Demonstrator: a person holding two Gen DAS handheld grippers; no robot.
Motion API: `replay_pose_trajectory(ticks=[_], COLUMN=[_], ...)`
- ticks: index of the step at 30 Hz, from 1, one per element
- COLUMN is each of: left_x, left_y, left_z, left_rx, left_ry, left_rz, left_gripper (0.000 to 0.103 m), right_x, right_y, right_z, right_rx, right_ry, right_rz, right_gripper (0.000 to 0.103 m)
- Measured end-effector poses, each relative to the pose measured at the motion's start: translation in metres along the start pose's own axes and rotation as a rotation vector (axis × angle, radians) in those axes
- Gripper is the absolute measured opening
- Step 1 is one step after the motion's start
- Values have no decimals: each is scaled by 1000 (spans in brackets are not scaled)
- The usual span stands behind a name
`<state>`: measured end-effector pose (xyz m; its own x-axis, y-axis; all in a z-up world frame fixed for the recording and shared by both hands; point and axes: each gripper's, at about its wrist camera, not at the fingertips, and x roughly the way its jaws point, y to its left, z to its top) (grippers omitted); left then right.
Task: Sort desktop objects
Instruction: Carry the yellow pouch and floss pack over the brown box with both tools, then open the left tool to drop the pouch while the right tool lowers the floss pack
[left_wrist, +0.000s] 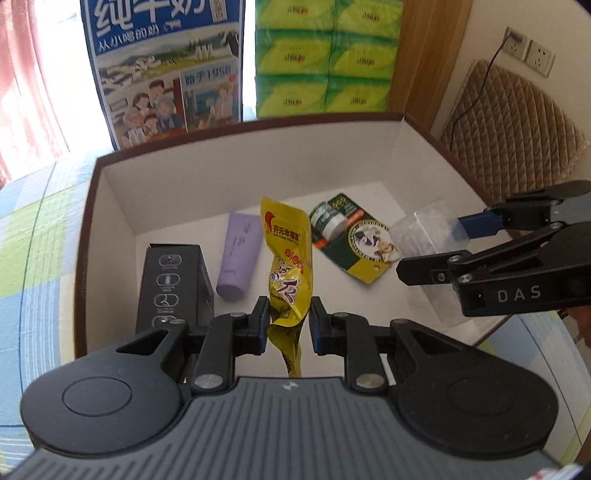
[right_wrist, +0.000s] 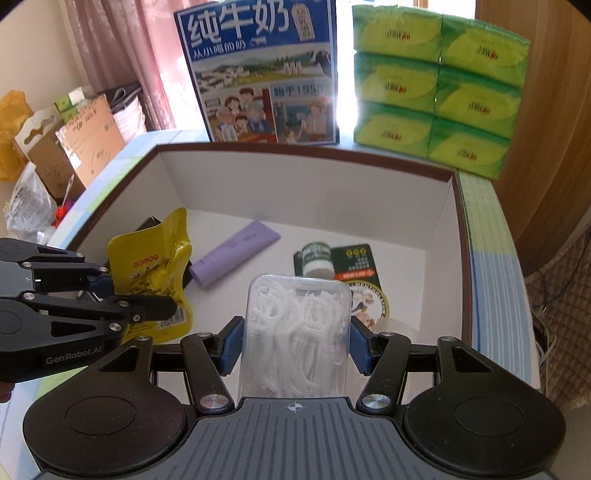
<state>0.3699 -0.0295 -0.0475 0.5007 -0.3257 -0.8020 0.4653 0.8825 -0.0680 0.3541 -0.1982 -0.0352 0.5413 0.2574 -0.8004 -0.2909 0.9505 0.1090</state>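
My left gripper is shut on a yellow snack pouch, holding it upright over the near part of a white box with a brown rim. From the right, my right gripper reaches over the box, shut on a clear case of white floss picks. In the right wrist view that gripper clamps the floss case by its sides above the box; the left gripper holds the pouch at left. A black carton, purple tube and green blister card lie inside.
A blue milk carton and stacked green tissue packs stand behind the box. The table has a checked blue-green cloth. Cardboard boxes and bags are piled beyond the table's left edge. A wooden panel and wall sockets are at right.
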Motion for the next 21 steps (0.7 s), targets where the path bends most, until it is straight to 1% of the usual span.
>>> replay_pose_trajectory(ticks=[7, 16, 19, 21], left_x=[17, 32, 33, 33], left_y=[1, 1, 2, 2], left_z=[-2, -6, -7, -7], left_rx=[9, 6, 8, 5], left_ry=[52, 101, 106, 104], left_rz=[1, 11, 9, 9], left_gripper=[19, 19, 19, 22], right_x=[7, 13, 16, 17], right_y=[-6, -8, -8, -8], right_z=[-1, -3, -3, -4], right_rx=[-7, -9, -8, -8], right_ry=[26, 49, 57, 61], right_rz=[-2, -5, -7, -7], right_gripper=[56, 56, 56, 56])
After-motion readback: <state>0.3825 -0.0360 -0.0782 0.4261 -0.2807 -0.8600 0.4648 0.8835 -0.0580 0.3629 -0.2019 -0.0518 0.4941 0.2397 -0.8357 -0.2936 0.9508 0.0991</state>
